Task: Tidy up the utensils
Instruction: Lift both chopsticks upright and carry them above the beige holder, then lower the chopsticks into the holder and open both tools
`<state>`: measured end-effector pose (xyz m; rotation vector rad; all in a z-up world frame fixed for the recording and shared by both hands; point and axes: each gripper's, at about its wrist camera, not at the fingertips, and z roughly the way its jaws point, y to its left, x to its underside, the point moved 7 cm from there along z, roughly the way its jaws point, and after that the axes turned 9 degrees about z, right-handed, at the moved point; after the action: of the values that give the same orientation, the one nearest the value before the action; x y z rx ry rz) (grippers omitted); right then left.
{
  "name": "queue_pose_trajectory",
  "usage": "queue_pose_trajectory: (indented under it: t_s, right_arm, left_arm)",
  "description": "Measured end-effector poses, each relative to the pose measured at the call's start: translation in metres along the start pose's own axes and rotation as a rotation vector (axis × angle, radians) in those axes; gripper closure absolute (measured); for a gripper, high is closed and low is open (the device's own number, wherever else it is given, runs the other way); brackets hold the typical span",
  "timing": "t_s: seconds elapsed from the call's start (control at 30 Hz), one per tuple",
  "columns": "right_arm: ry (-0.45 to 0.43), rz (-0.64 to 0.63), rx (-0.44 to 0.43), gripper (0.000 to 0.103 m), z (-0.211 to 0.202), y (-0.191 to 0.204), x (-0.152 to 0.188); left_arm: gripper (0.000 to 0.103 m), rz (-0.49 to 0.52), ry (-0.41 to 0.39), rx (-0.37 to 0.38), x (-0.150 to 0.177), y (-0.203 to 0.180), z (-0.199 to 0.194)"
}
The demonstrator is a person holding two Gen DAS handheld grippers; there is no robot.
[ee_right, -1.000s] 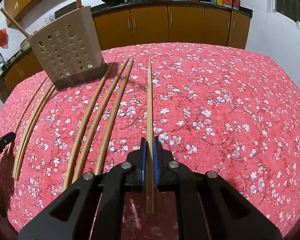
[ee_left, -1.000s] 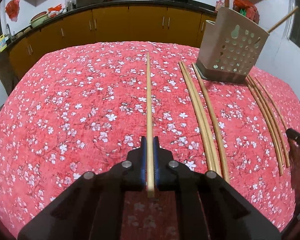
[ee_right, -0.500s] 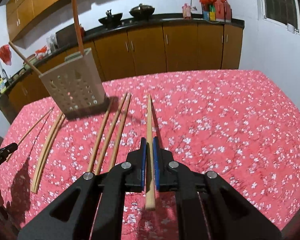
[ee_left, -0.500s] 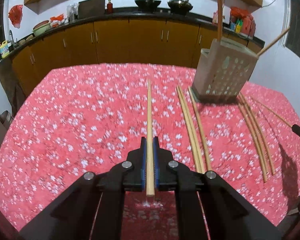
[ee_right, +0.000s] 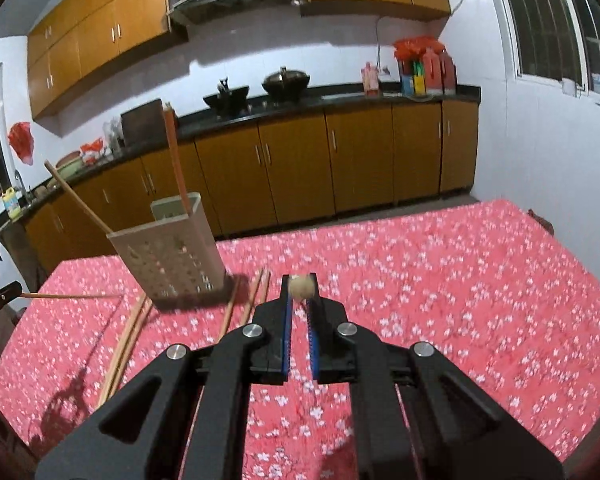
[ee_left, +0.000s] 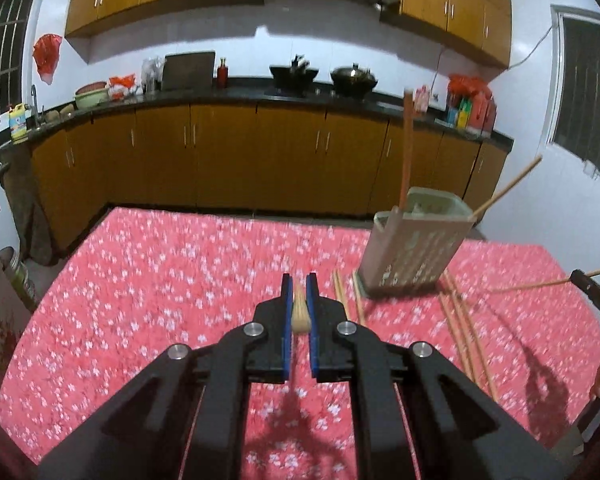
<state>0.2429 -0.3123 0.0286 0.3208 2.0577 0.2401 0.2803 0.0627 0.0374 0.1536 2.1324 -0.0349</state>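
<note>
Left wrist view: left claw [ee_left: 299, 300] pressed together on a pale wooden chopstick [ee_left: 299, 312], seen almost end-on between the blue pads.
Right wrist view: right claw [ee_right: 299, 300] pinches another chopstick [ee_right: 301, 287]; only its round light end shows, at the tips of the fingers.
Look of the chopsticks: plain wood, long and thin, light tan.
Holder: a beige perforated utensil holder [ee_right: 172, 252] stands on the worktop [ee_right: 460, 300], two sticks leaning out of its top.
Loose chopsticks: several lie flat on the red flowered cloth, some just in front of the holder [ee_left: 346, 296], others at its side [ee_left: 460, 320].
Edges: far edge of the worktop runs just behind the holder; brown cabinets [ee_left: 220, 160] stand well behind it.
Open room: wide bare cloth on the far side of each claw from the holder.
Position: both held chopsticks hang above the cloth, near the holder, not touching it.
</note>
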Motion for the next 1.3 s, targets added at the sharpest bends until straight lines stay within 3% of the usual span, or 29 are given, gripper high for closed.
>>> queue_pose_trajectory:
  t_s: [0.47,0.63,0.97,1.2,1.3]
  right_arm:
    - [-0.029,-0.015,-0.012,0.095,-0.008,0.009,-0.015]
    - [-0.032,-0.013,-0.066,0.096,-0.017,0.02,-0.031]
    - [-0.071,0.02,-0.317,0.096,-0.057,0.07,-0.078]
    - [-0.163,-0.02,-0.341,0.096,-0.059,0.105,-0.108]
    - [-0.186,-0.034,-0.326,0.096,-0.048,0.115,-0.117]
  left_arm:
    - [0.095,0.007,-0.068,-0.001,-0.03,-0.003,-0.013]
    - [0.095,0.022,-0.107,0.025,-0.046,-0.007,-0.026]
    - [0.096,0.05,-0.254,0.105,-0.102,-0.04,-0.064]
    - [0.095,0.026,-0.367,0.134,-0.152,-0.069,-0.07]
    - [0.096,0.004,-0.423,0.114,-0.175,-0.075,-0.067]
